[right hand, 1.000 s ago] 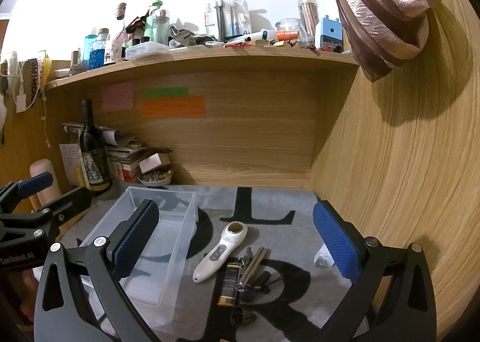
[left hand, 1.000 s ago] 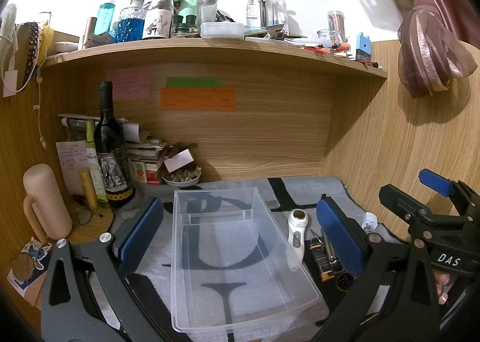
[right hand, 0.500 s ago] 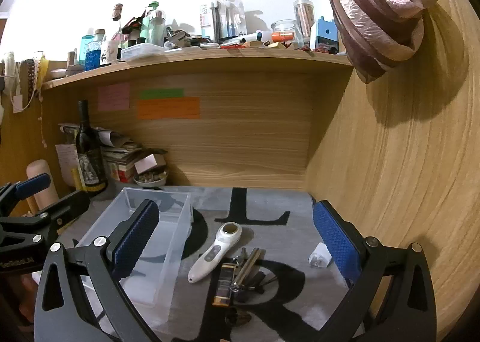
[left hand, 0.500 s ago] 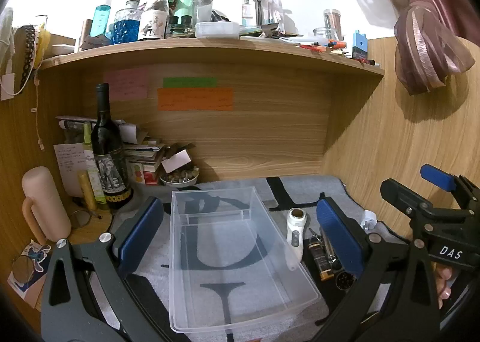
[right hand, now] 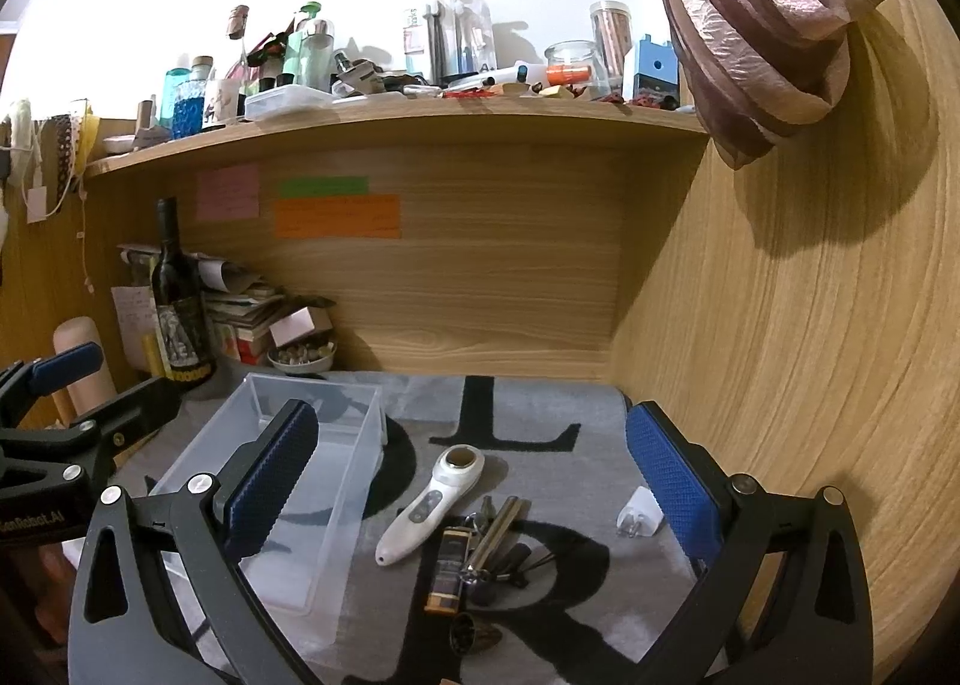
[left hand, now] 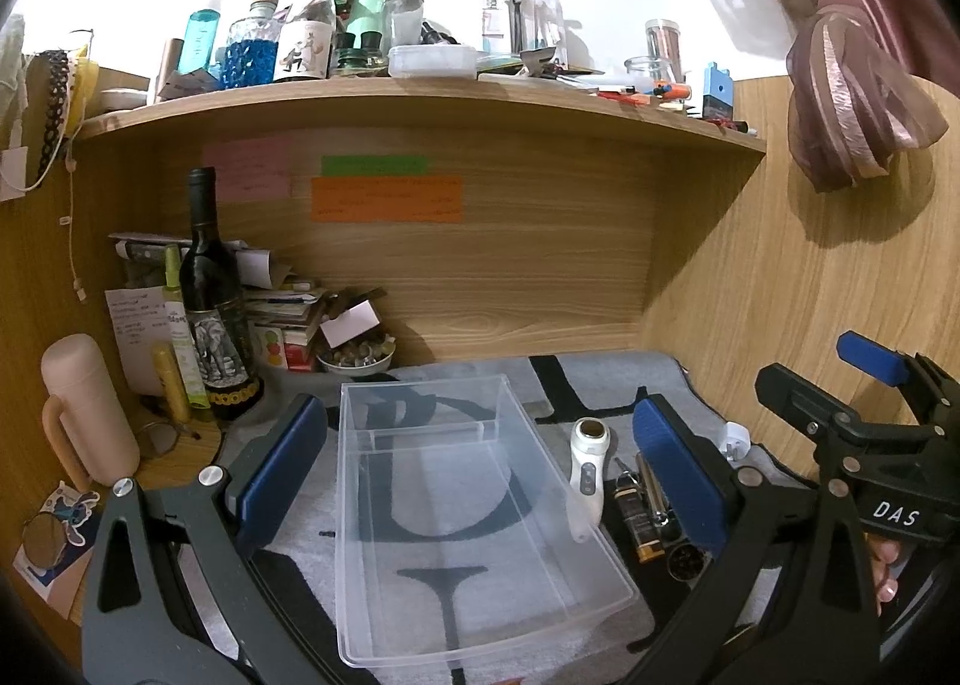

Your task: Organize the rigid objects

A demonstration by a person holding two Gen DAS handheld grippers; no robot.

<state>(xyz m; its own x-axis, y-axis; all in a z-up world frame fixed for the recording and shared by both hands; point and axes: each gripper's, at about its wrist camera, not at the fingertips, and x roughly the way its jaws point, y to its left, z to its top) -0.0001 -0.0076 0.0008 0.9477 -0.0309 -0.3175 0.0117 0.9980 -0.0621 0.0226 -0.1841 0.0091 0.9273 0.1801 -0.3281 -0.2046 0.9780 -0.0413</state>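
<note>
Left gripper (left hand: 480,463) spread wide, holding nothing, straddling the clear bin (left hand: 462,511) on the grey mat (right hand: 540,415). Right gripper (right hand: 474,481) likewise wide and unladen above the white handheld device (right hand: 429,505), which lies just beside the bin's right wall, long axis diagonal, round head pointing toward the back panel. Lighter (right hand: 447,571) and metal bits (right hand: 498,553) adjacent; wooden side wall close right.

Wooden worktop (left hand: 180,454) carries grey lettered mat (right hand: 540,403); on mat: clear plastic bin (left hand: 456,511), white handheld device (right hand: 429,505), white plug (right hand: 639,517).
</note>
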